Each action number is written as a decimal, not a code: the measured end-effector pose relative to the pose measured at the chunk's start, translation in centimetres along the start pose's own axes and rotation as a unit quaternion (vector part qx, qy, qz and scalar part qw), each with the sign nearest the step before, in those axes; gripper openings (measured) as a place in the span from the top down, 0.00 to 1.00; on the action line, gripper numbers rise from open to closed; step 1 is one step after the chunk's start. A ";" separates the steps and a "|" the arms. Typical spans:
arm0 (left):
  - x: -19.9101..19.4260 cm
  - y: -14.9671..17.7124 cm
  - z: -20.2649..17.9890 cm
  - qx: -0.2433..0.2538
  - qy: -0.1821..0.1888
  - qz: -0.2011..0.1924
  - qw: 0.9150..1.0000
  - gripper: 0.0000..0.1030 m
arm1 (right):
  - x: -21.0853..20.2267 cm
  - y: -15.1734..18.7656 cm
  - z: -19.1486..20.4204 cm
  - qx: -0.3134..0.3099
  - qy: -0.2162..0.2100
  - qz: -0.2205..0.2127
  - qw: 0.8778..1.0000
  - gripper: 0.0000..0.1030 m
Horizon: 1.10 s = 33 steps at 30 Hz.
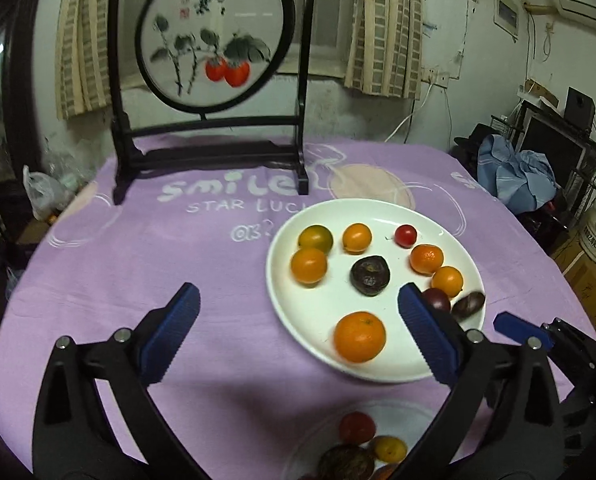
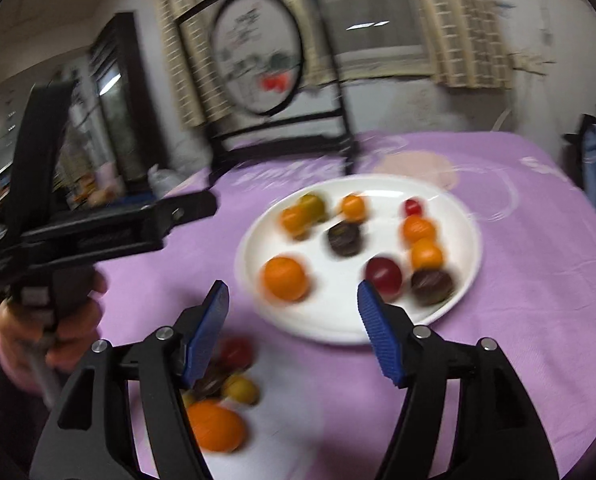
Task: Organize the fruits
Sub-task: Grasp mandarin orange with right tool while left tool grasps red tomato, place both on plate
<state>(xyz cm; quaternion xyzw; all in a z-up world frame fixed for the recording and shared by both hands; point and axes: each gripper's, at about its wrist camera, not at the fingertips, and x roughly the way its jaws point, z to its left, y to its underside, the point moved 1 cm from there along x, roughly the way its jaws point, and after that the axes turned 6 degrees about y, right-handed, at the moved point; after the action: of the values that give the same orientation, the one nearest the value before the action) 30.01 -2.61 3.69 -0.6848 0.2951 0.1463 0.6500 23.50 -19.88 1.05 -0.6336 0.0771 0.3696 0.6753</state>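
Both grippers empty, fingers spread. Big orange (image 1: 359, 336) on plate (image 1: 298, 320) lies dead ahead between left gripper (image 1: 298, 332) tips; right gripper (image 2: 292, 334) close too, view blurred

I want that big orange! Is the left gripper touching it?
Apart. In the left wrist view the left gripper has its jaws wide open and the big orange sits on the plate between them, white plate showing either side.
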 end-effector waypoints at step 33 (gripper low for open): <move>-3.4 7.4 5.6 -0.021 -0.029 0.048 0.998 0.02 | 2.9 5.8 5.6 -0.107 -0.047 0.178 0.977 0.57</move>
<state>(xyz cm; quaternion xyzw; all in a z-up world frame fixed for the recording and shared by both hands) 23.96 3.69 -0.84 -0.6790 0.3053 0.2038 0.6358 20.08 -14.04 -4.20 -0.6604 0.1170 0.5193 0.5297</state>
